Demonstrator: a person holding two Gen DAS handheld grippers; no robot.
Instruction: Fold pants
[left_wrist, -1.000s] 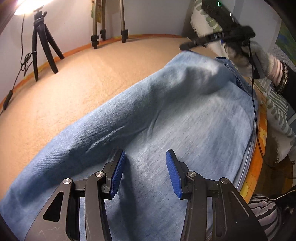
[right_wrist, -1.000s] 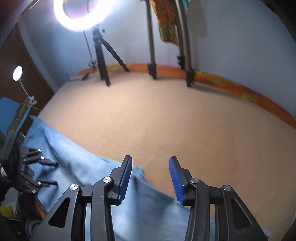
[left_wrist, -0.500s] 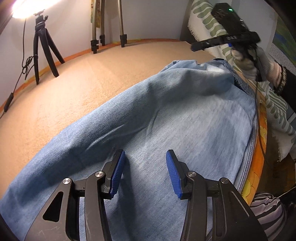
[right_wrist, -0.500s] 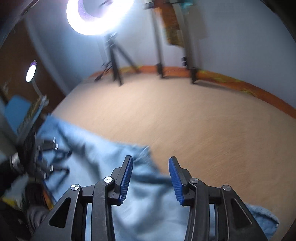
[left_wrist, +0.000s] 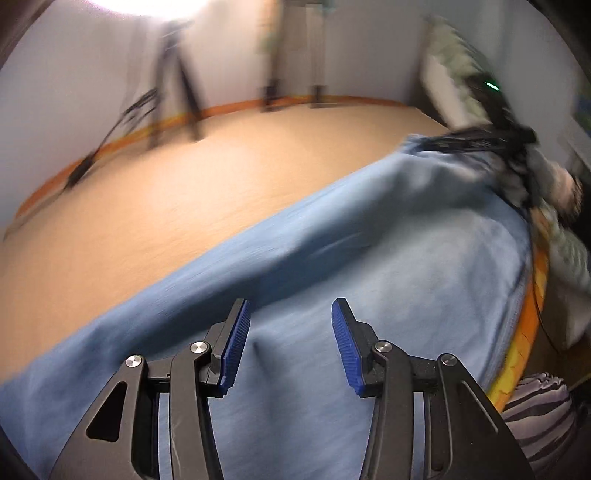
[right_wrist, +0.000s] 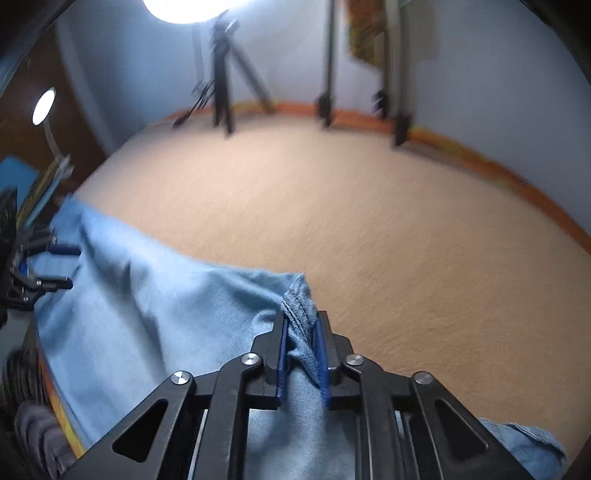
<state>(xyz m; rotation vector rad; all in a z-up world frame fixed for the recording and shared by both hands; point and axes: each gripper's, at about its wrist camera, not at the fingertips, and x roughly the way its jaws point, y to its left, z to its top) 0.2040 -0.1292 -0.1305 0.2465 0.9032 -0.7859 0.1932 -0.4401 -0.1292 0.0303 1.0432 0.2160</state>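
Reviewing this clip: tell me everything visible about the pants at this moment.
The pants are light blue denim, soft and rumpled, spread along the near edge of a tan surface. The right gripper is closing its fingers on a bunched, stitched edge. The left gripper is open over the flat cloth, gripping nothing. Motion blur hides finer details.

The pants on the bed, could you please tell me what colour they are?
The pants are light blue denim, seen best in the right wrist view.

Black claw (right_wrist: 301, 350) frames, silver screws, ribbed blue pads (left_wrist: 236, 345).
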